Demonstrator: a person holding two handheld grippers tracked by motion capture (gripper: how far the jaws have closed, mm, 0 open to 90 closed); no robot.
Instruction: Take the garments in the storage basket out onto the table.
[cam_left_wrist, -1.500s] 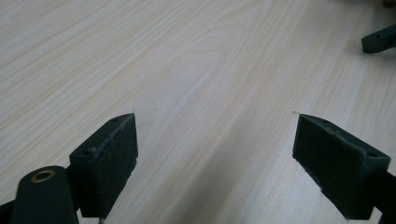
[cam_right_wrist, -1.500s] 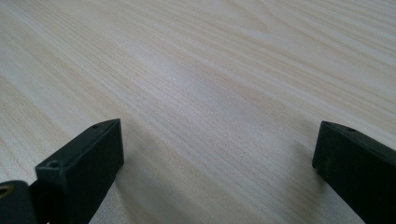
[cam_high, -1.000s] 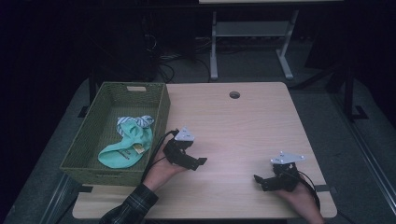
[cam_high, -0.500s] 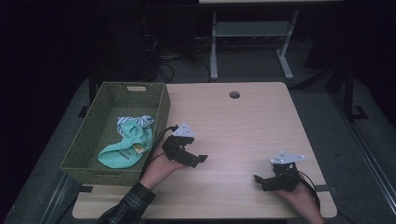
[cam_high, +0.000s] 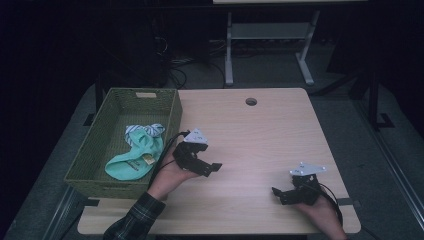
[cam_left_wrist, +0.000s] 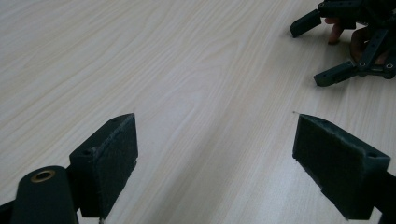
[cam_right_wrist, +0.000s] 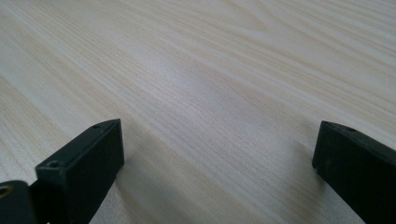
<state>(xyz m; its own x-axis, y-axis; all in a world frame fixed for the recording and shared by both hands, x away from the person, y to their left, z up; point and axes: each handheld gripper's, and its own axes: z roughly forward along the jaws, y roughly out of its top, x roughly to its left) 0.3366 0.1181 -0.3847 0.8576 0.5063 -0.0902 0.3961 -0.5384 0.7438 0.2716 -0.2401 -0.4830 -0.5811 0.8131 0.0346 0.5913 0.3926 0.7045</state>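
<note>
The left claw (cam_high: 212, 169) hovers low over the pale wooden tabletop (cam_high: 260, 135), just beside the green woven basket (cam_high: 97, 150). Its two black jaws stand wide apart with nothing between them. In the left gripper view, bare wood shows between the jaws, and the right claw (cam_left_wrist: 327, 51) sits farther off at the top corner.

The right claw (cam_high: 280, 195) is near the front edge of the tabletop, well apart from the left one. Its jaws are wide apart too, and they hold nothing.

A soft mint-green cloth (cam_high: 131, 162) lies inside the basket, on the side close to the left claw. A striped blue and white cloth (cam_high: 145, 131) lies in the basket just behind it, touching it.
</note>
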